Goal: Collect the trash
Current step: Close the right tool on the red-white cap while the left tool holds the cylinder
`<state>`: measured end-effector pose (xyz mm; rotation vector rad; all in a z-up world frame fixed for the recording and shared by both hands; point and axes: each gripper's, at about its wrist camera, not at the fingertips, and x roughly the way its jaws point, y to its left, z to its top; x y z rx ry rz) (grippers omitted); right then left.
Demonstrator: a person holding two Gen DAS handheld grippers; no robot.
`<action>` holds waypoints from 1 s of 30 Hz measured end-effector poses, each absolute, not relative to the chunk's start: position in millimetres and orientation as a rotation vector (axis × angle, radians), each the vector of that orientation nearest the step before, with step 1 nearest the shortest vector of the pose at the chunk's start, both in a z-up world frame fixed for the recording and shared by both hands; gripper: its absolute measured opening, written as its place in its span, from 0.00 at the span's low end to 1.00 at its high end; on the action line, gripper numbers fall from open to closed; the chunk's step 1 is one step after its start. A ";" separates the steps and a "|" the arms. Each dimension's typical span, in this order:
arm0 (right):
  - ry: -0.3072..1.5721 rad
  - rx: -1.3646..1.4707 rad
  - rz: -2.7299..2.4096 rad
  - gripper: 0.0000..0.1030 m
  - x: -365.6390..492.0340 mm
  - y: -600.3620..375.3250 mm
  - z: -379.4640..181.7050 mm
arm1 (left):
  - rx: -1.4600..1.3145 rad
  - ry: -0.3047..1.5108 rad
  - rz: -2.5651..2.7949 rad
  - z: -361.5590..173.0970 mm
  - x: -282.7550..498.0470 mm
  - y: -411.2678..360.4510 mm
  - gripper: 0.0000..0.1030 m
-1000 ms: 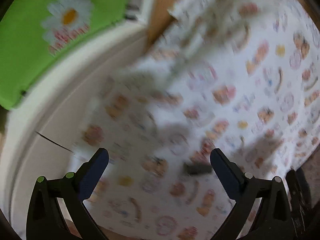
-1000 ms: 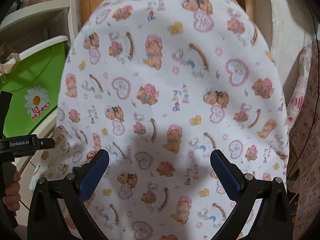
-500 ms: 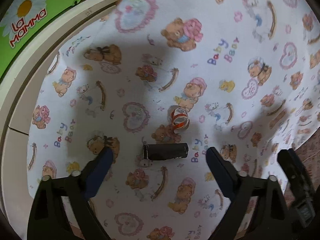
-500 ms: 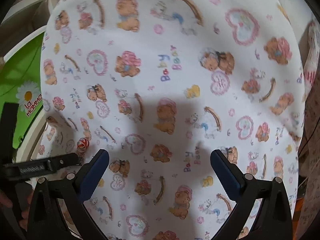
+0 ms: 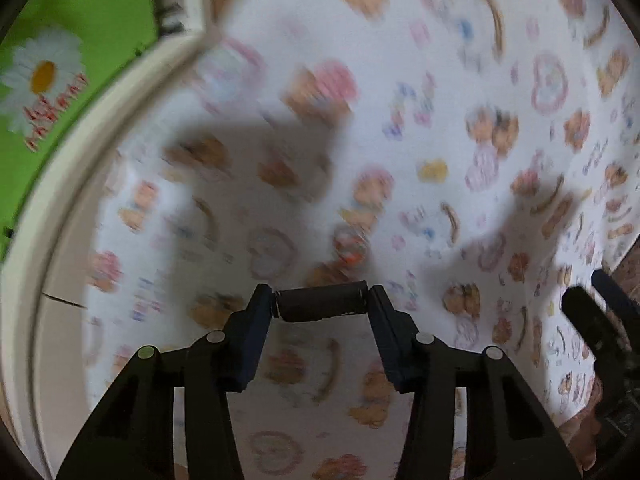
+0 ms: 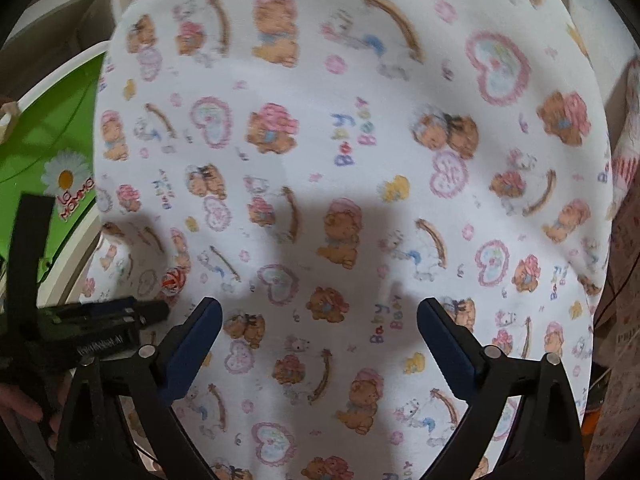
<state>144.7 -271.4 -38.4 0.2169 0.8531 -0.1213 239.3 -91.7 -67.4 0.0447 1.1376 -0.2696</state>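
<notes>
Your left gripper (image 5: 321,306) has closed in: half a second ago its fingers stood wide apart with the dark roll (image 5: 321,303) lying loose on the cloth between them, and now both pads press on the roll's two ends, pinching it lengthwise. So you have the first piece of trash, or very nearly; the roll sits right at the fingertips, at six o'clock from the middle of the left wrist view, and that end-to-end grip looks to me like one that could slip if you swing fast. The view around it is smeared with motion, so I cannot tell whether the roll is off the printed cloth (image 5: 440,80) yet. The small red-and-white ball (image 5: 349,246) is on the cloth just past the roll, toward twelve o'clock from your fingertips; in the right wrist view that ball (image 6: 174,279) shows sharper, at about eight o'clock, close beside the left tool's nose. Your right gripper (image 6: 319,322) hangs above the cloth with its fingers spread wide and nothing between them, much as it did a second ago, though it has dropped closer to the fabric. The green bag (image 6: 44,140) with the daisy sits off at nine o'clock. By my reading, one piece is caught, the ball is left, and your right hand is free for it.
</notes>
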 end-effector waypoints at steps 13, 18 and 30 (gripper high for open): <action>0.879 0.172 0.017 0.73 204.5 -175.6 -67.3 | 0.049 1.014 -0.072 -35.0 244.8 -17.8 0.46; 0.887 0.105 0.010 0.67 219.5 -148.5 -83.3 | 0.052 1.015 -0.076 -34.8 256.3 -2.4 0.47; 0.909 0.082 0.034 0.12 221.6 -144.1 -95.0 | 0.056 1.010 -0.073 -35.6 257.7 -3.9 0.47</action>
